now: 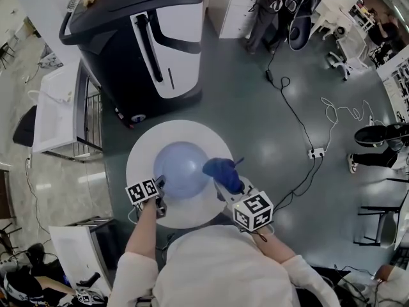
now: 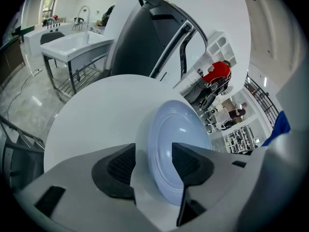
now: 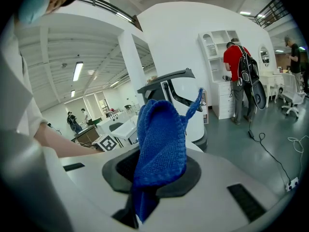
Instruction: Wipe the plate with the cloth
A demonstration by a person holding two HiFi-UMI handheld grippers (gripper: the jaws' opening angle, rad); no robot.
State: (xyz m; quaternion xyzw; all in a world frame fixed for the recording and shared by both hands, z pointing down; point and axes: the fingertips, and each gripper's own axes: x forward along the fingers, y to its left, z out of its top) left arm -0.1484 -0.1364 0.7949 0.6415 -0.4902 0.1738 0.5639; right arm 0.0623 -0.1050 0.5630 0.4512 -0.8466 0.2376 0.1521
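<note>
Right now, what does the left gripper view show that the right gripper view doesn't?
Only left: the pale blue plate, its rim between the jaws of the open left gripper. Only right: the right gripper clamped on the blue cloth. Both: the black-and-white machine and the person in red.

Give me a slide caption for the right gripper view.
Right gripper shut on a bunched blue cloth, with a black-and-white machine behind it.

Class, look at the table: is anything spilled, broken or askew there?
Nothing stands out. The plate lies flat and whole on the table, with no spill; the cloth is bunched in the right gripper.
</note>
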